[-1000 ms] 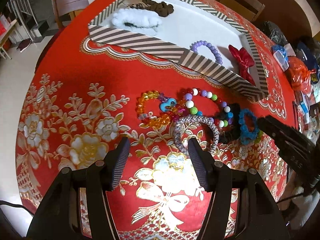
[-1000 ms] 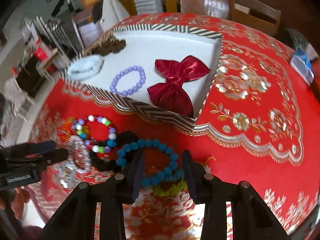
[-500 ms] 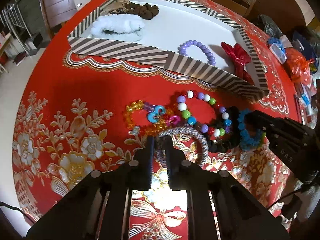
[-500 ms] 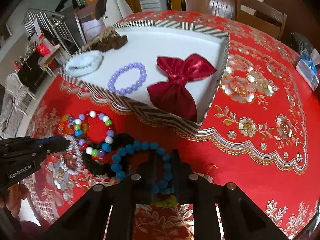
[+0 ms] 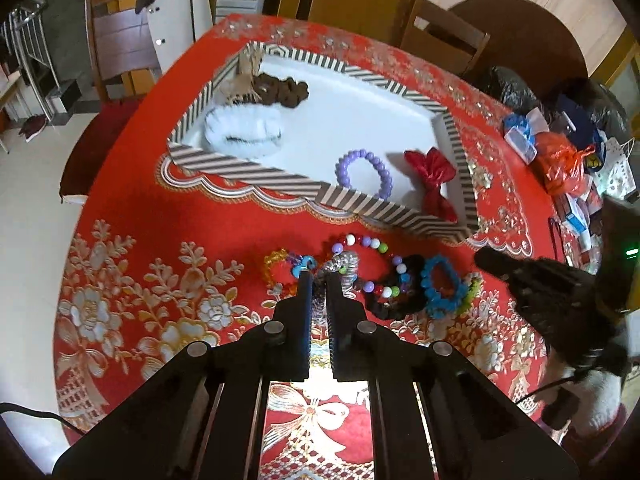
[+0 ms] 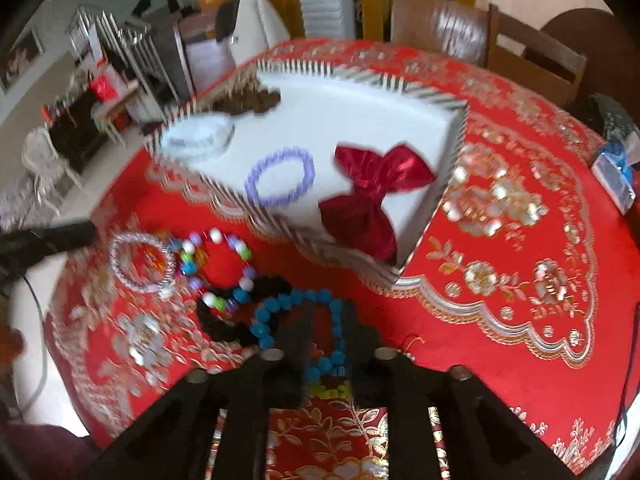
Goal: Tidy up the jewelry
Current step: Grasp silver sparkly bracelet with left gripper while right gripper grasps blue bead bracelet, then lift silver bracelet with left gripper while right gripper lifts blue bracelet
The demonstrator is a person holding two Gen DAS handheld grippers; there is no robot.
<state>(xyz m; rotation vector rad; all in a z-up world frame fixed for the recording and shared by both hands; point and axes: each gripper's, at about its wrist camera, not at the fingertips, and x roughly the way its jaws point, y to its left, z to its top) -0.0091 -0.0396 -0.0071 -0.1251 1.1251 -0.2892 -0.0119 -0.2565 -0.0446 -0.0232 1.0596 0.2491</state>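
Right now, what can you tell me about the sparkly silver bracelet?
The silver bracelet is a closed ring that looks braided or woven, with a glittery grey-white surface. The left hand-held gripper is shut on its near side, so part of the band sits pinched between the two black fingers. In the right wrist view it shows as a full round loop above the red tablecloth, overlapping the orange bead bracelet, beside the multicolored bead bracelet. Whether it is lifted off the cloth is unclear.

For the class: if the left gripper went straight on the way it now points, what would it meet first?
The left gripper, shut on the silver bracelet, would probably first meet the multicolored bead bracelet, then the striped box; depth is unclear.
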